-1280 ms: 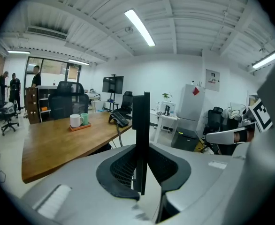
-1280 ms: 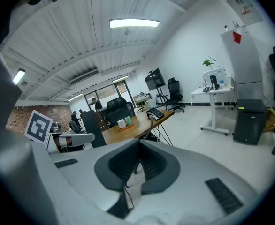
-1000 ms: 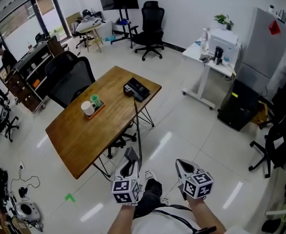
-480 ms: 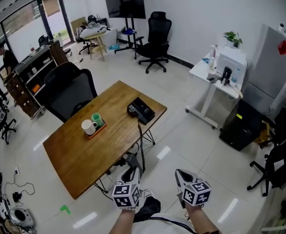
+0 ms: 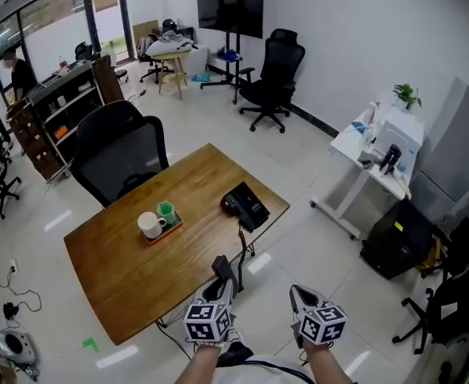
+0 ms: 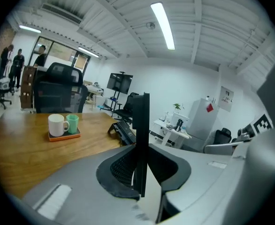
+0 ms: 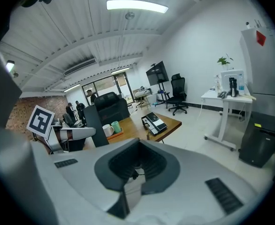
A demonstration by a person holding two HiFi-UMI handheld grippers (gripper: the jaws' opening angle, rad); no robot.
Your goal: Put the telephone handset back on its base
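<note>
The black telephone base (image 5: 246, 206) lies at the near right corner of the wooden table (image 5: 122, 262); it also shows in the left gripper view (image 6: 123, 131) and the right gripper view (image 7: 156, 122). Its cord (image 5: 239, 242) hangs off the table edge down to the black handset (image 5: 222, 269). My left gripper (image 5: 221, 282) is shut on the handset, which stands upright between the jaws (image 6: 141, 139), off the table's near edge and short of the base. My right gripper (image 5: 297, 294) hangs beside it over the floor, jaws together and empty (image 7: 135, 165).
An orange tray (image 5: 170, 227) with a white mug and a green cup sits mid-table. A black office chair (image 5: 122, 154) stands behind the table. A white desk (image 5: 374, 162) and a black box (image 5: 394, 250) are to the right, shelving (image 5: 50, 110) to the left.
Both grippers have moved forward toward the table, which now sits closer and lower in the head view. The handset stays in the left gripper's jaws.
</note>
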